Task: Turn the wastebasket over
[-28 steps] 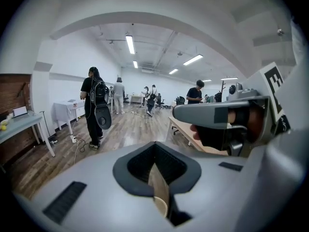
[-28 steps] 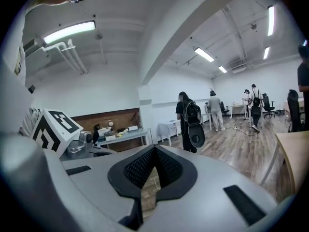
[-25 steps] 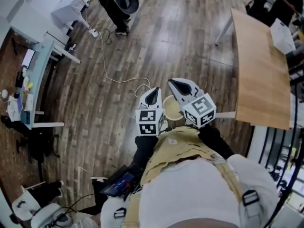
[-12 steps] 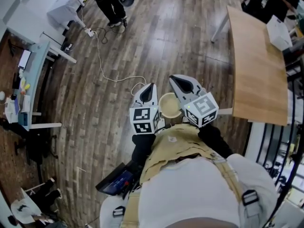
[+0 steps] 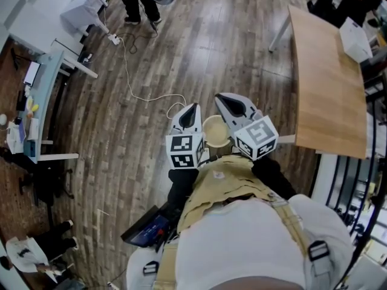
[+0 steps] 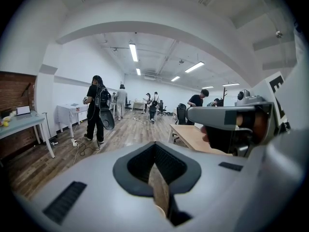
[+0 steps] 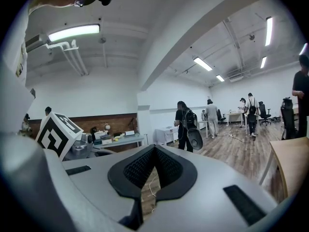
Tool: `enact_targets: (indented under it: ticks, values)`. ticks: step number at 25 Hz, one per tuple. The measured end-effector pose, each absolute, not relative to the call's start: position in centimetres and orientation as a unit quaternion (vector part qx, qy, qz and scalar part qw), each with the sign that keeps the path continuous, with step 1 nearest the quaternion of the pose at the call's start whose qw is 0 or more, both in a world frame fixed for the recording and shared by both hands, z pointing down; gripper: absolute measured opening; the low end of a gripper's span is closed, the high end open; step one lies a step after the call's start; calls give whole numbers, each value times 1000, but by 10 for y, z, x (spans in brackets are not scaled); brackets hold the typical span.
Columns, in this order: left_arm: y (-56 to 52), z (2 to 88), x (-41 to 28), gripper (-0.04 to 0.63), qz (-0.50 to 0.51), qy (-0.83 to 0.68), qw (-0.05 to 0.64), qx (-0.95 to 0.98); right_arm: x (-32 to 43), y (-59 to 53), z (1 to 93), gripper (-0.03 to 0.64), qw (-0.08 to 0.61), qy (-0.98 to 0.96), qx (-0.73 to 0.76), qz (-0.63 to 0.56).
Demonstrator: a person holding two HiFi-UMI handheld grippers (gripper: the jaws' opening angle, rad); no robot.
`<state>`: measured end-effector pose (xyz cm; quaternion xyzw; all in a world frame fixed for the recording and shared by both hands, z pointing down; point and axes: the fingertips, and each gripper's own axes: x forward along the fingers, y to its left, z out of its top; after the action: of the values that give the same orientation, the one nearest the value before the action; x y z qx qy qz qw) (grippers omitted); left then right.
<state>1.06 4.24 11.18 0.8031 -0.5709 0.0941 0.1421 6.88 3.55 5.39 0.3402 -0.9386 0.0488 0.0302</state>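
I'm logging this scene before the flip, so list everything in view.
wastebasket: one, cream, opening up, centre of the head view
table: one, light wood, right side
box: one, white, on that table's far end
desk: one, pale blue, left side
cable: one, white, trailing across the floor
people: several, dark or white clothes, far part of the room
left tool: one, grey-white, jaws together
right tool: one, grey-white, jaws together
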Motion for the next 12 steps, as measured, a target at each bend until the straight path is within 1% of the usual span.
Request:
enact_targets:
  ticks: [12]
  values:
    - [40,110,3,2,91,-580,140,797,59,35,51,21,31,-944,327,42]
